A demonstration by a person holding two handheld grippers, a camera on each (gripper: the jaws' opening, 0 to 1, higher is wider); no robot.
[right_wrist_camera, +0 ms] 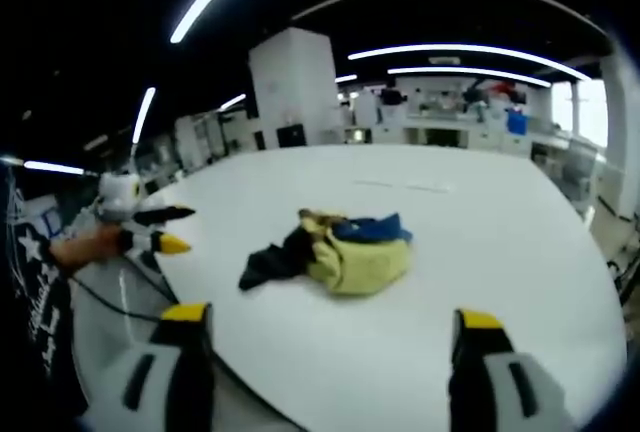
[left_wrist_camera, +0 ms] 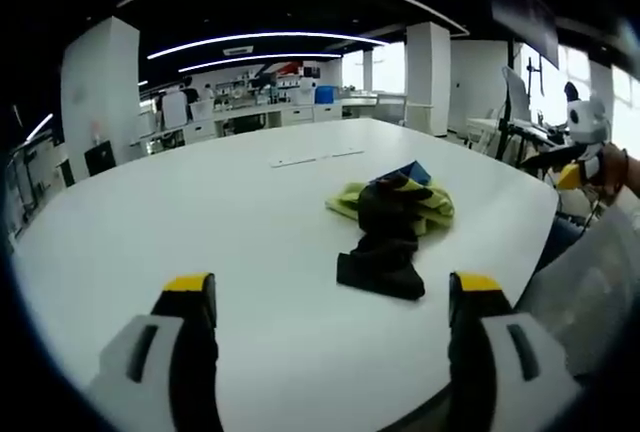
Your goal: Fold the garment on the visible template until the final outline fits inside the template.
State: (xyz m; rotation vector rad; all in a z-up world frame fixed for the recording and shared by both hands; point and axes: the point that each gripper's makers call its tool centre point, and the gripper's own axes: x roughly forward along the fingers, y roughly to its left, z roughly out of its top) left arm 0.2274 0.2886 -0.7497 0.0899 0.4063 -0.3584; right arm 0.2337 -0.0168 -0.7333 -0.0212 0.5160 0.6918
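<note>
A crumpled garment (left_wrist_camera: 393,222) of yellow, black and blue cloth lies bunched on the white table (left_wrist_camera: 200,212), right of centre in the left gripper view. My left gripper (left_wrist_camera: 332,292) is open, short of the cloth, with nothing between its yellow-tipped jaws. In the right gripper view the same garment (right_wrist_camera: 340,247) sits mid-table, its black part trailing to the left. My right gripper (right_wrist_camera: 332,318) is open and held back from the table's edge. The left gripper (right_wrist_camera: 183,229), held in a hand, shows at the left with its jaws apart.
Thin pale strips (left_wrist_camera: 315,159) lie flat on the table beyond the garment, also seen as strips (right_wrist_camera: 405,186). The right gripper (left_wrist_camera: 572,170) and a hand hover off the table's right edge. Benches, pillars and equipment stand far behind.
</note>
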